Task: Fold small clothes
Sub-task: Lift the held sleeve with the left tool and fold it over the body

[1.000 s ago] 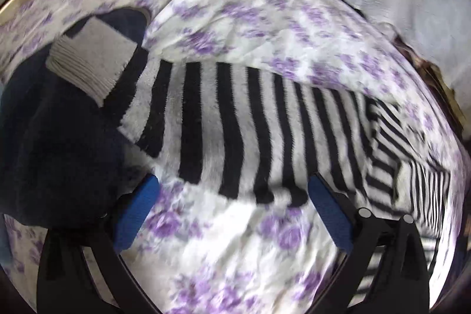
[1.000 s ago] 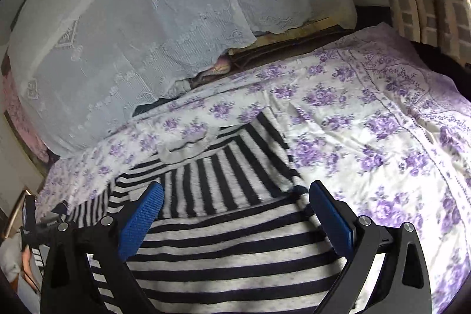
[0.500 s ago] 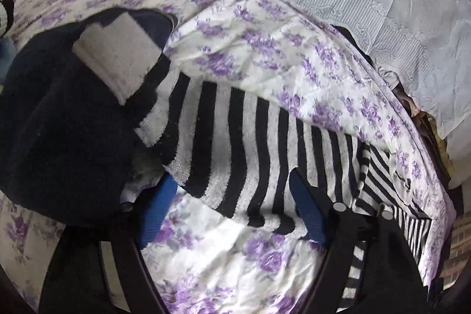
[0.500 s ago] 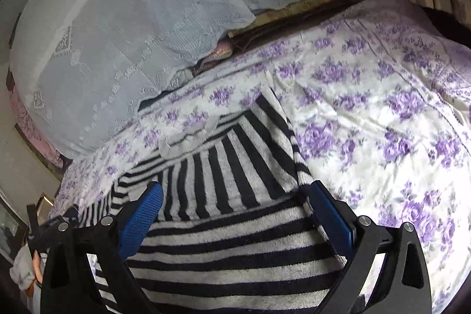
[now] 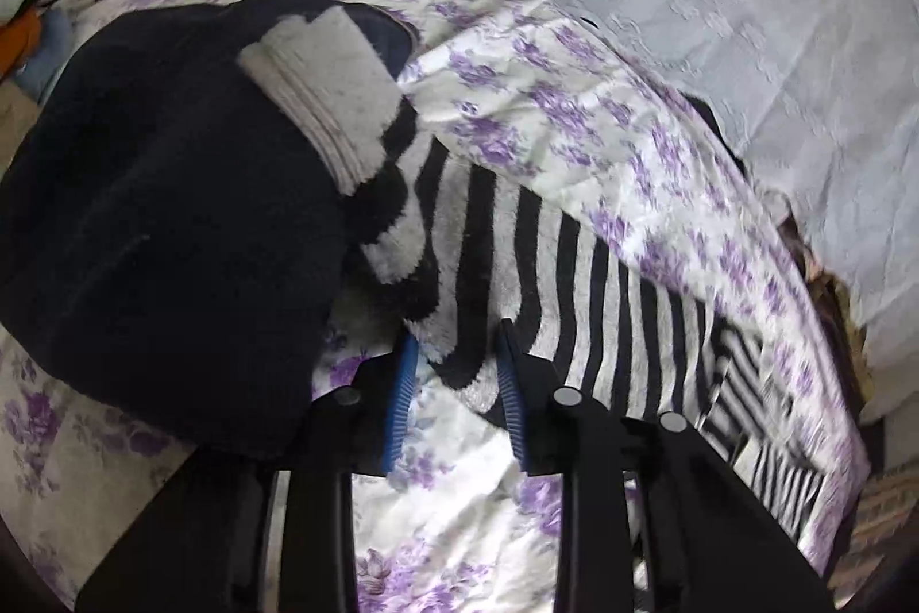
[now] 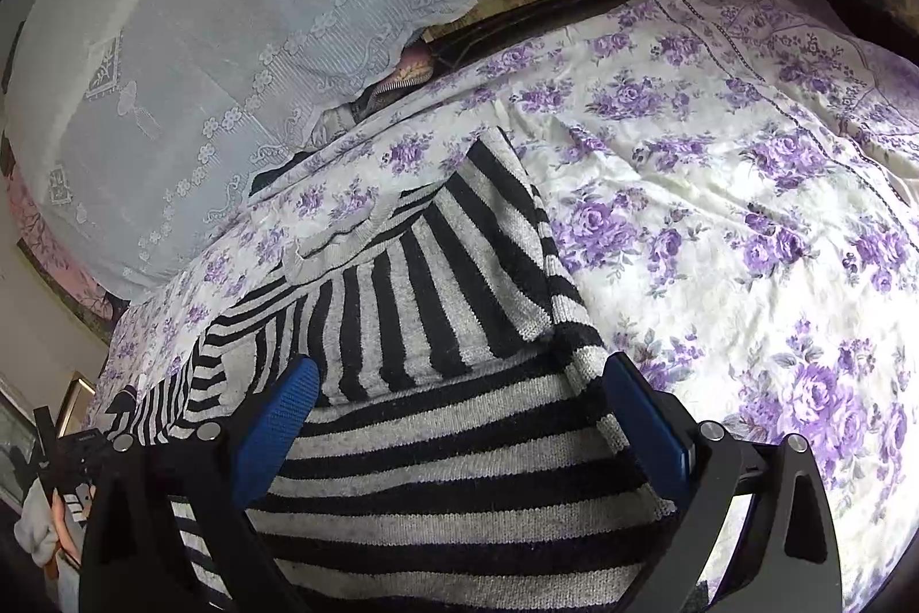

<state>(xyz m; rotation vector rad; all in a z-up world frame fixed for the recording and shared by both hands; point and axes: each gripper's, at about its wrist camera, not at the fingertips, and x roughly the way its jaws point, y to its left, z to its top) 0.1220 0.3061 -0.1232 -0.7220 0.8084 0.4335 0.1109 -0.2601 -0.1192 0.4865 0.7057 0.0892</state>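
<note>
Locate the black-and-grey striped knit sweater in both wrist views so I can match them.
Left wrist: black-and-grey striped knit sweater runs from centre to lower right; its near edge sits between the narrowed jaws of the left claw.
Right wrist: it fills centre and bottom, under the open right claw.
Shared landmark: white bedspread with purple flowers, beneath the sweater in both.
</note>
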